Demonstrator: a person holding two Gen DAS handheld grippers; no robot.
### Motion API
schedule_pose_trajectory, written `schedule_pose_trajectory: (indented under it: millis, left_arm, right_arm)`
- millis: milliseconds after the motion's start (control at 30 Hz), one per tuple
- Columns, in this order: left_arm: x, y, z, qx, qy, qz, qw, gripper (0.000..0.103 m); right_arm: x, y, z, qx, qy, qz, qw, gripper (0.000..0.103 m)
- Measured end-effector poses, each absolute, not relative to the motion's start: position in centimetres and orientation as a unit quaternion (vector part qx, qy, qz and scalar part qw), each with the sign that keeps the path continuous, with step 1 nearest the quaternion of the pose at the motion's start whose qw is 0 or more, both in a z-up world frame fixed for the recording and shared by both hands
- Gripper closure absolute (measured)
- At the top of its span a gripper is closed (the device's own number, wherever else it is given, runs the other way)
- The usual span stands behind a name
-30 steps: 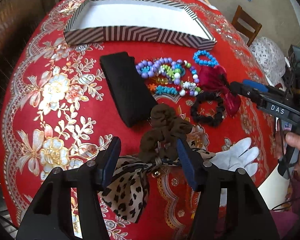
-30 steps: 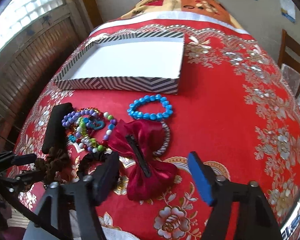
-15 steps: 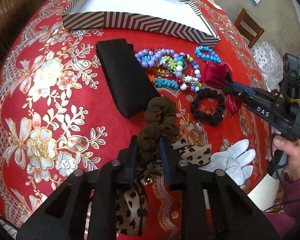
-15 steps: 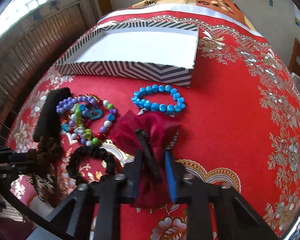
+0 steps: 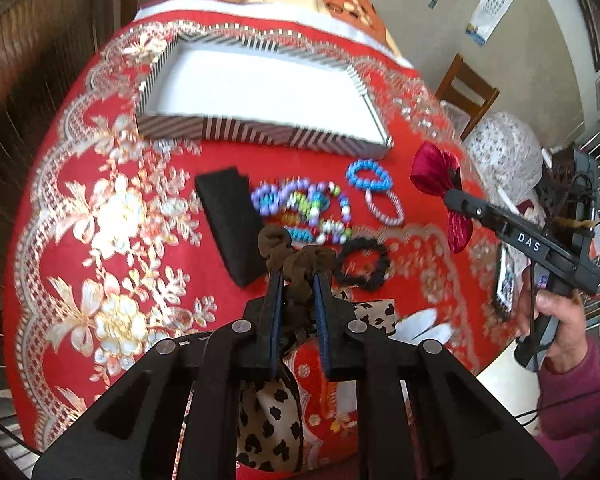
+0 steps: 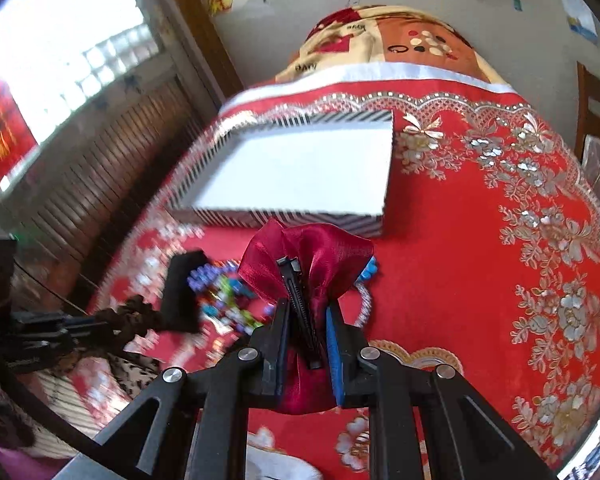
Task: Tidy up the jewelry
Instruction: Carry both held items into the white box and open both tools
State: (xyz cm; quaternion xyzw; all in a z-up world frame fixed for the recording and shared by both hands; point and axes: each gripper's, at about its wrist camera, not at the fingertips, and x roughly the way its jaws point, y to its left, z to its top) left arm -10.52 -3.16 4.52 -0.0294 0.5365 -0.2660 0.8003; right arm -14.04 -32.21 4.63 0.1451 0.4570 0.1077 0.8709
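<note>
My left gripper (image 5: 298, 280) is shut on a brown scrunchie (image 5: 296, 256) and holds it above the red tablecloth. My right gripper (image 6: 308, 310) is shut on a dark red satin bow clip (image 6: 312, 256), lifted off the table; it also shows in the left wrist view (image 5: 438, 172). A striped box (image 5: 260, 136) with a white inside stands at the far side, also in the right wrist view (image 6: 300, 168). On the cloth lie a blue bead bracelet (image 5: 368, 176), a pink bracelet (image 5: 384, 208), mixed coloured beads (image 5: 304, 208) and a black scrunchie (image 5: 362, 264).
A black flat case (image 5: 230, 220) lies left of the beads. A leopard-print cloth (image 5: 268, 420) and a white glove (image 5: 424, 324) lie at the near edge. A wooden chair (image 5: 466, 96) stands beyond the table at the right.
Both grippers closed on their items and rose: the left lifted the brown scrunchie, the right lifted the red bow off the cloth, uncovering the pink bracelet.
</note>
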Motion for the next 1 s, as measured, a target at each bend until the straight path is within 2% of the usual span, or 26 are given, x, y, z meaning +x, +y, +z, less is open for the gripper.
schedule_pose_trajectory:
  millis: [100, 500, 700, 1000]
  left_arm:
    - [-9.6, -3.3, 5.8, -0.035, 0.523, -0.265, 0.809, 0.089]
    - [-1.8, -3.8, 7.8, -0.019, 0.474, -0.219, 0.853, 0.089]
    - [3.0, -5.0, 7.5, -0.006, 0.465, -0.194, 0.864, 0.089]
    - [8.9, -6.8, 3.8, 0.013, 0.490, -0.154, 0.858, 0.089]
  right_arm:
    - [-13.6, -32.5, 5.6, 0.166, 0.447, 0.110, 0.872, 0.087]
    - [-8.3, -31.4, 7.3, 0.129, 0.429, 0.109, 0.887, 0.087]
    - [-3.9, -31.9, 5.9, 0.133, 0.445, 0.098, 0.880, 0.087]
    - [2.3, -32.2, 1.7, 0.142, 0.482, 0.094, 0.859, 0.087]
